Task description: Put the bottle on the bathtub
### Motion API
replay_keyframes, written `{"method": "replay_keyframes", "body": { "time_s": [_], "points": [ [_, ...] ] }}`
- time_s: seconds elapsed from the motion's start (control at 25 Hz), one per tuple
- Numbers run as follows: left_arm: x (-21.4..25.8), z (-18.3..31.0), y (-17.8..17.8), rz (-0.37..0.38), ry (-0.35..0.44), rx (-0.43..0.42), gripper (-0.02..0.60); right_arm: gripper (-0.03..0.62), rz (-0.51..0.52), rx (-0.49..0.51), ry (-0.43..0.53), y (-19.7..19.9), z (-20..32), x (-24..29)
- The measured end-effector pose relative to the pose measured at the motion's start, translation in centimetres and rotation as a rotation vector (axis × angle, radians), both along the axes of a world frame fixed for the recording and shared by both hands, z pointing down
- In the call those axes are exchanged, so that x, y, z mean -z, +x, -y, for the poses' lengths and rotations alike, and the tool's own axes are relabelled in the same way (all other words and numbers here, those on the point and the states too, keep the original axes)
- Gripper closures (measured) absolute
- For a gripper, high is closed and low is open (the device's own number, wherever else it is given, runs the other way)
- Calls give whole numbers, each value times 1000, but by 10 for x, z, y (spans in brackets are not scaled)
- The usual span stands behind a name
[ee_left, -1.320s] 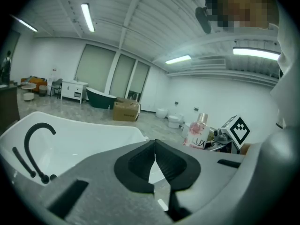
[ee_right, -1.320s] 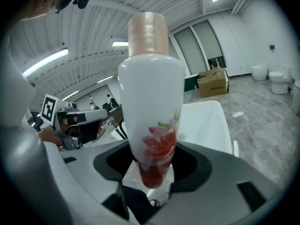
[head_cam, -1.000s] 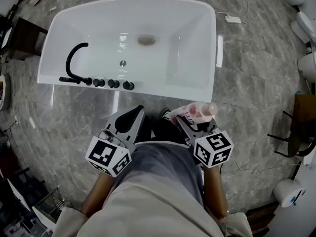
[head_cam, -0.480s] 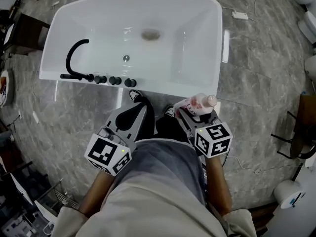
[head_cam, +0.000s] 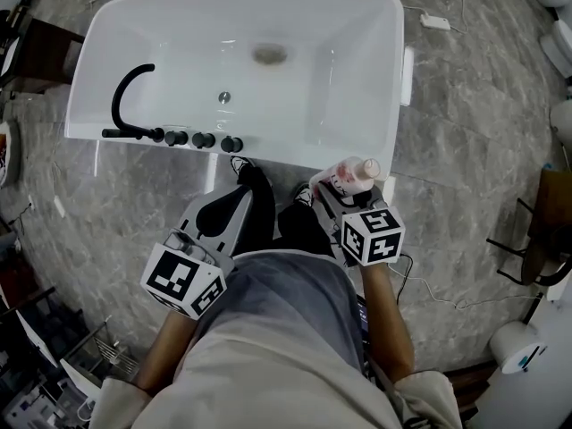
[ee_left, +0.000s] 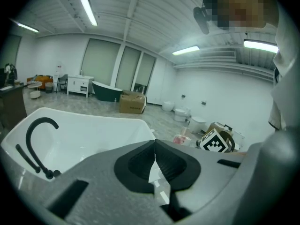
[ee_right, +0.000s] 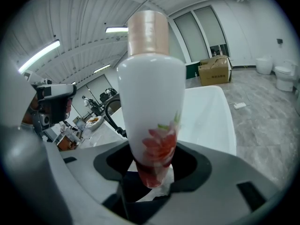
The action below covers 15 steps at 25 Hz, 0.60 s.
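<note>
The right gripper has its fingers clamped on the base of the flower-printed white bottle, cap pointing ahead, just short of the near rim of the bathtub, presumably ready to set it there, while the left gripper hangs empty with its fingers closed together.

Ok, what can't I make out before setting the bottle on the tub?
- Right gripper view: bottle base sits buried between the right tool's jaws.
- Head view: the bottle's label print is too small.
- Right gripper view: the bottle blocks the middle of the bathtub rim.
</note>
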<state>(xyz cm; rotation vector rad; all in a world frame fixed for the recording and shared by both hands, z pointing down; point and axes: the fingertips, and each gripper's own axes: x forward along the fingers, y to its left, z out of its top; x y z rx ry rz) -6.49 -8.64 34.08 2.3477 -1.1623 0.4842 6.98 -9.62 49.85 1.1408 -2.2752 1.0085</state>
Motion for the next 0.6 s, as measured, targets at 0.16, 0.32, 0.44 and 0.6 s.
{"method": "replay_keyframes", "body": {
  "time_s": [0.16,0.32,0.44,0.6],
  "points": [
    [-9,-1,-5,2,-23,10,574,361,-30,1,23,-4,10,-21],
    [-15,1,-14,5,-38,17,574,361,-62,4,43,-13,21,-43],
    [-18,2,-19,11,-49,18,574,361,-77,10,44,-18,27,-59],
    [-21,2,-26,27,-57,16,574,362,-97,18,53,-24,36,-80]
  ]
}}
